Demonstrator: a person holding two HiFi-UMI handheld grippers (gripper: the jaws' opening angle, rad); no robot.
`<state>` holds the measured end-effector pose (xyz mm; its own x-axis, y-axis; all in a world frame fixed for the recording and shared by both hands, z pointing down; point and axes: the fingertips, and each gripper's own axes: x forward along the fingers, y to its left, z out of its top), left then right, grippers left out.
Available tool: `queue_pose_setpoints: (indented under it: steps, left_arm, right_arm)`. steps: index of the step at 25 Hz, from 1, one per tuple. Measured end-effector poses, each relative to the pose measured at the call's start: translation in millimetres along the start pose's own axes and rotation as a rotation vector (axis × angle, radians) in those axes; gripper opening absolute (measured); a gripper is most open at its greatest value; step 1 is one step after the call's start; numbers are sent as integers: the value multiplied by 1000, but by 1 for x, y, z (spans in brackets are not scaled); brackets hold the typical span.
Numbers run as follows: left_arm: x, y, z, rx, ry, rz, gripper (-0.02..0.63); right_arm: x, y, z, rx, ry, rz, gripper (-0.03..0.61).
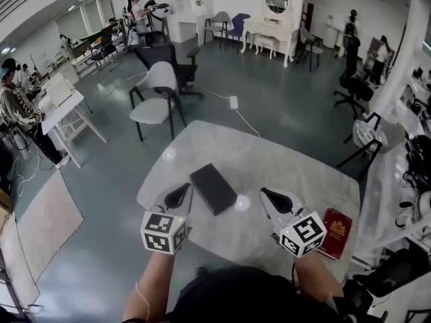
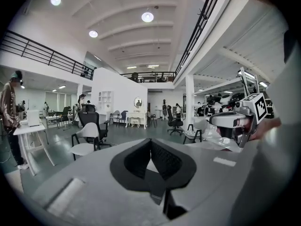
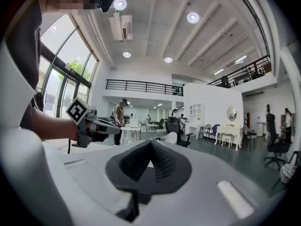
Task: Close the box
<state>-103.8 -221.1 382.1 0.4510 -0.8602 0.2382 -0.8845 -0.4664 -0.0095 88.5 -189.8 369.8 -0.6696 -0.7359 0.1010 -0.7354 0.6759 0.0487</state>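
At centre of the head view, the box (image 1: 213,188) lies flat on the worktop (image 1: 269,155), and its lid appears to be already down. Its long axis runs from upper left to lower right. The left gripper (image 1: 180,194) sits just beside the box's left long edge. The right gripper (image 1: 269,195) stands apart to the right, so the left is nearer. Both forearms enter from the bottom edge, with the grippers pointing up-frame. A red booklet (image 1: 335,233) lies at lower right.

Left gripper view: the jaws are together with nothing between them. The aim is near level across the room, and the box is out of view.

Right gripper view: the jaws are together and empty. The aim is likewise near level, and the box is out of view.
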Motion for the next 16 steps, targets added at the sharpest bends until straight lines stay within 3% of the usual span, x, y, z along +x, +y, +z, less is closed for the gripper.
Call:
queue_pose_setpoints:
  steps: [5, 16]
  left_arm:
    - [3, 13, 7, -18, -37, 0, 11]
    - [4, 25, 1, -35, -36, -4, 11]
  right_arm:
    - [10, 1, 4, -16, 19, -6, 2]
    - [19, 11, 5, -9, 19, 2, 2]
